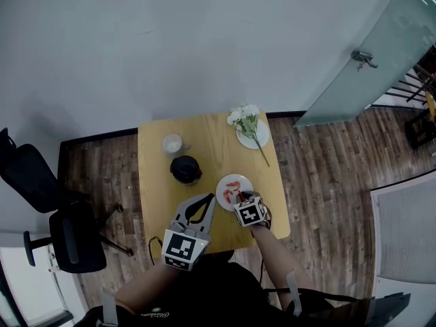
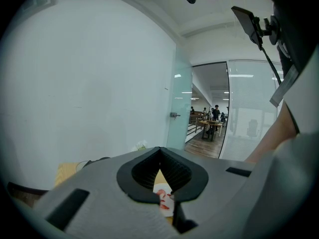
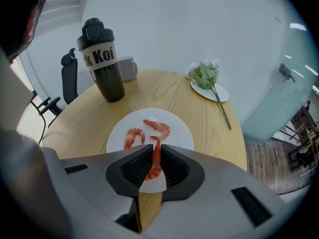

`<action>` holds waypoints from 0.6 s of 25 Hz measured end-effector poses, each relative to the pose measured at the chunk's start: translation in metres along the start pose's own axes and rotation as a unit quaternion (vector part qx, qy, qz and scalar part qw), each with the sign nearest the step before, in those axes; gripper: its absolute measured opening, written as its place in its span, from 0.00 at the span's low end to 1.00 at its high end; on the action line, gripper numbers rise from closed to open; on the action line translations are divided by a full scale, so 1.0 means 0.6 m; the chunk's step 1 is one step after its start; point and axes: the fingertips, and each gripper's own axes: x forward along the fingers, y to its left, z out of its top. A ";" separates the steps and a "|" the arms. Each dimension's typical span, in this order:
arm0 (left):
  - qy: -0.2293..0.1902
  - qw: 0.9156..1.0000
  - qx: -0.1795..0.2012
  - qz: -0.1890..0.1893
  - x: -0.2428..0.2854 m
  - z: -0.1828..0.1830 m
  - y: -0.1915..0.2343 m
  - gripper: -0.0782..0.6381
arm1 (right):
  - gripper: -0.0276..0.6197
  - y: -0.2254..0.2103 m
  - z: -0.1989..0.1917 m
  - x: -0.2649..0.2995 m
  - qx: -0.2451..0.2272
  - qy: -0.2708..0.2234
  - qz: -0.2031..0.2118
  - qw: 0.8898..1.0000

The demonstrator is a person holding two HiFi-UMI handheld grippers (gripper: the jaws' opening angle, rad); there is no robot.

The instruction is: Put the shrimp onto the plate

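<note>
A white plate lies near the front right of the wooden table. Two orange shrimp rest on it, one curled at the left and one behind it. My right gripper hangs over the plate's near edge, shut on a third shrimp that hangs upright between the pads. My left gripper hovers just left of the plate with its jaws shut and nothing in them. The plate and shrimp show through the gap below its tips.
A black bottle and a white cup stand behind the plate at the left. White flowers lie over a small plate at the back right. An office chair stands left of the table.
</note>
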 end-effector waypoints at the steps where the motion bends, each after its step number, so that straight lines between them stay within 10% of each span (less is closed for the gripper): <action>1: 0.000 1.000 0.000 0.000 0.000 0.000 0.001 0.11 | 0.12 0.000 0.000 0.002 0.000 0.002 0.000 1.000; 15: -0.003 1.000 0.000 -0.001 -0.011 0.000 0.000 0.11 | 0.12 -0.001 -0.010 0.014 -0.005 0.024 -0.003 1.000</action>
